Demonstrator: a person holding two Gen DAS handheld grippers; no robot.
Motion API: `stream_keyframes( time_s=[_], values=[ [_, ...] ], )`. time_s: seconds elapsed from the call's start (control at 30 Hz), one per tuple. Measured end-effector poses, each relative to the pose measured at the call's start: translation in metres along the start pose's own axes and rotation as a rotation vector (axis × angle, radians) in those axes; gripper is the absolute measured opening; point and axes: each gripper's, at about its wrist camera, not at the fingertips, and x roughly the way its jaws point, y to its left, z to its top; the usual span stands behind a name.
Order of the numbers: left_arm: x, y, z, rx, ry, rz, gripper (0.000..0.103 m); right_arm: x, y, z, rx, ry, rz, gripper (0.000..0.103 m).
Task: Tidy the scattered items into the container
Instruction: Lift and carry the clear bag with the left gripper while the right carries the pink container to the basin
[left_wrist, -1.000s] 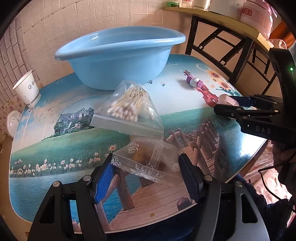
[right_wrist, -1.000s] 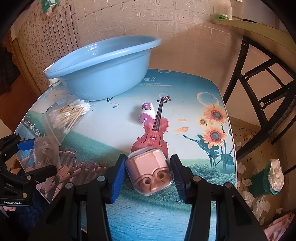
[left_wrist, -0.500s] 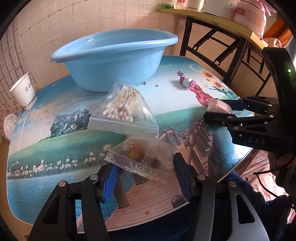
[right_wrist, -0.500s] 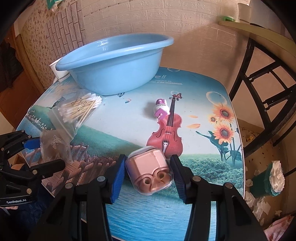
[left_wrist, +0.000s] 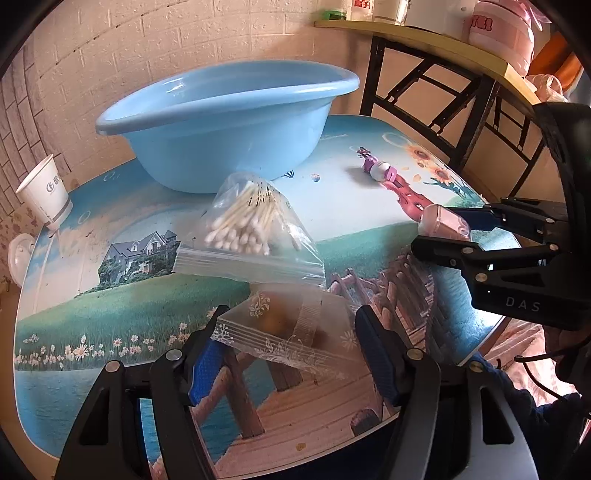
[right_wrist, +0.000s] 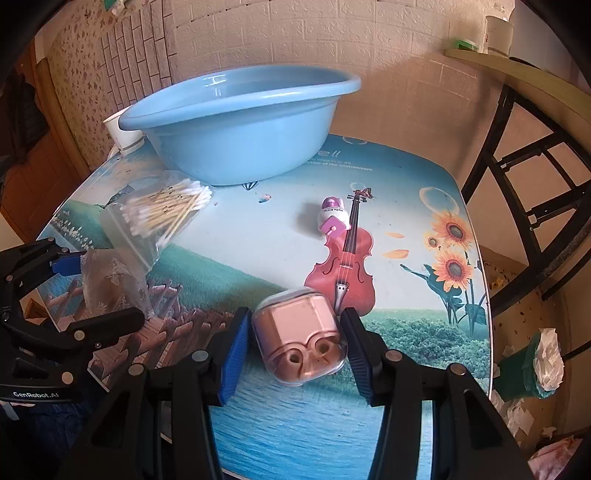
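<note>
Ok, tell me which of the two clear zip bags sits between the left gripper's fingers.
The patterned zip bag with white floral print and something brownish inside. The plain zip bag of cotton swabs lies farther off, towards the blue basin.

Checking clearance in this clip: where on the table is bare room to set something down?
Free: the tabletop between the basin and the sunflower print, and the lawn print left of the swab bag. Crowded: the near edge, where the patterned bag, the pink case and both grippers sit.
</note>
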Motion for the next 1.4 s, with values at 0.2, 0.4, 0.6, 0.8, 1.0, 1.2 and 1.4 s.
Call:
stream_keyframes(
  time_s=[0.2, 0.4, 0.6, 0.8, 1.0, 1.2, 1.4],
  values=[
    [-0.004, 0.002, -0.001, -0.008, -0.014, -0.019, 0.055, 0.002, -0.001, 0.001, 0.0, 0.001, 0.001, 0.048],
    [-0.016, 0.005, 0.0, -0.026, -0.026, -0.031, 0.055, 0.001, 0.002, 0.001, 0.013, 0.013, 0.018, 0.048],
    [-0.037, 0.01, 0.002, -0.047, -0.069, -0.03, 0.055, -0.002, 0.008, -0.002, 0.013, 0.019, 0.031, 0.048],
    [-0.043, 0.017, 0.003, -0.069, -0.08, -0.021, 0.055, -0.011, 0.012, -0.001, 0.012, 0.007, 0.037, 0.048],
    [-0.053, 0.026, 0.005, -0.087, -0.109, -0.012, 0.055, -0.022, 0.018, 0.001, 0.005, -0.008, 0.051, 0.048],
    [-0.061, 0.036, 0.006, -0.105, -0.127, 0.0, 0.055, -0.023, 0.022, 0.002, 0.005, -0.009, 0.063, 0.048],
    [-0.066, 0.042, 0.006, -0.121, -0.138, 0.006, 0.055, -0.026, 0.025, 0.005, 0.004, -0.016, 0.069, 0.048]
  ],
)
